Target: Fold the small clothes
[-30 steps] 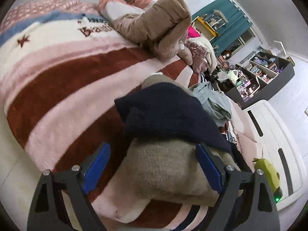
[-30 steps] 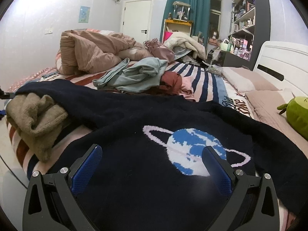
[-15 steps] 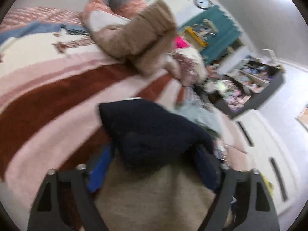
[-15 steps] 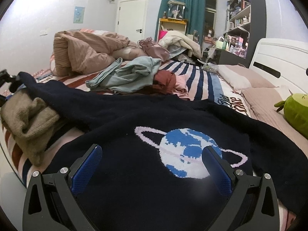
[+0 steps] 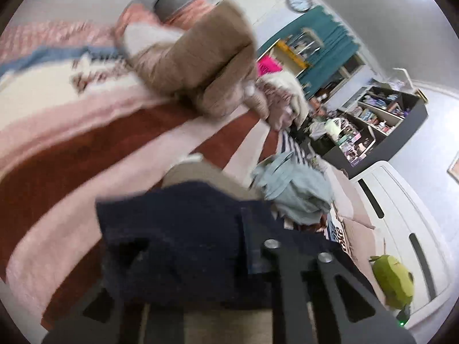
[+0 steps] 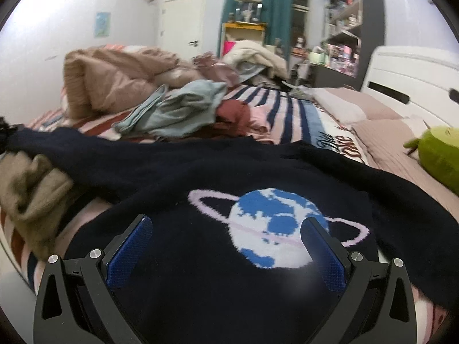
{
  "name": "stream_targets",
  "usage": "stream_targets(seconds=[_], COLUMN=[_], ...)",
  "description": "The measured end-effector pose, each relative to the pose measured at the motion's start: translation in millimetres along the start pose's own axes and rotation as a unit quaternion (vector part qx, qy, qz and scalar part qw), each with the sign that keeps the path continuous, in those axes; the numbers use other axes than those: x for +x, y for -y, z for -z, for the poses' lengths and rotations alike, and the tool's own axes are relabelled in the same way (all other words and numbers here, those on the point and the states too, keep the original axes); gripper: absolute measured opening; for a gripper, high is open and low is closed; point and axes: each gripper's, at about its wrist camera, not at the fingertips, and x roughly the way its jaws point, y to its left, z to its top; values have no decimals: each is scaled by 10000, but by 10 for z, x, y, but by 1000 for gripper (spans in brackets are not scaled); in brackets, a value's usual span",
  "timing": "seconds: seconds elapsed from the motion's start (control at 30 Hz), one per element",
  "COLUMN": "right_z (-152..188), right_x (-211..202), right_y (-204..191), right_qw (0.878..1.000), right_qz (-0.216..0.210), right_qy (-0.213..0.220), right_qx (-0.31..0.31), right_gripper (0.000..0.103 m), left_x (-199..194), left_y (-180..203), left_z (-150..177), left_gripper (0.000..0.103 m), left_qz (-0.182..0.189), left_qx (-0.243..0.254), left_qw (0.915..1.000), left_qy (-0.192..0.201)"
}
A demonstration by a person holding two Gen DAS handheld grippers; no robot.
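Observation:
A navy sweater [image 6: 200,272] with a blue and white planet design lies spread on the striped bed. Its left sleeve [image 6: 86,154] stretches out to the left. My left gripper [image 5: 189,246] is shut on the end of that sleeve [image 5: 172,229], and the dark cloth covers its fingers. My right gripper [image 6: 226,246] is open and empty, low over the sweater's body beside the planet. A folded olive-brown garment [image 6: 31,192] lies under the sleeve; it also shows in the left wrist view [image 5: 198,175].
A pile of light blue and red clothes [image 6: 183,109] lies mid-bed, and a bunched tan duvet [image 6: 114,77] lies behind it. A green plush toy [image 6: 439,154] and pillows sit at the right by the white headboard [image 6: 413,74]. Shelves [image 5: 373,123] stand beyond the bed.
My left gripper has moved forward over the sleeve end and closed on it, lifting the cloth off the olive garment. My right gripper has shifted slightly over the sweater and stayed open.

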Motion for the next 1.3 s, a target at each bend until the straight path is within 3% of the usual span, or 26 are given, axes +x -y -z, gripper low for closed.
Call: stream_targets(seconds=[0.03,0.23,0.43,0.77,0.87,1.0,1.1,1.17,1.23,1.3], right_z=[-20,-118,-167,-15,107,305,437,515,579,603], right_x=[-10,-208,-408,-701,-746,-798,-813,-783,-760,-732], right_y=[31,112,188,781,1037,1374,1542,1631,1685,1684], right_qw=[9999,9949,9892,9926,9938,9945,9959,9957,9948,9942], right_qz=[-119,-907,-1334,-873,-754,-617,-361,-340,-366,-394], right_qy=[10,378,594,788,688,501,393,283,213,167], right_qx=[89,233,121,301,439,688,729,816,927,989], right_gripper=[102,102,102,102,102,102,102,102,102,102], left_x=[-51,-176,-73,443,672,1034,1236,1290,1259,1106], left_y=[126,751,1542,2757,2924,3001,2995,2968,2951,2955], left_z=[-4,87,446,1403,1840,2475,2791,2915,2942,2929], left_gripper=[3,2,2,2,3,3,13,26,37,45], left_qz=[-6,417,976,1755,1977,1886,1740,1630,1611,1659], left_qx=[202,833,1422,2023,2057,2057,2030,2032,2074,2159], left_qw=[9997,9956,9846,9549,9411,9280,9199,9152,9104,9110], left_qy=[104,97,-273,-1286,-1815,-2468,-2870,-3075,-3198,-3096])
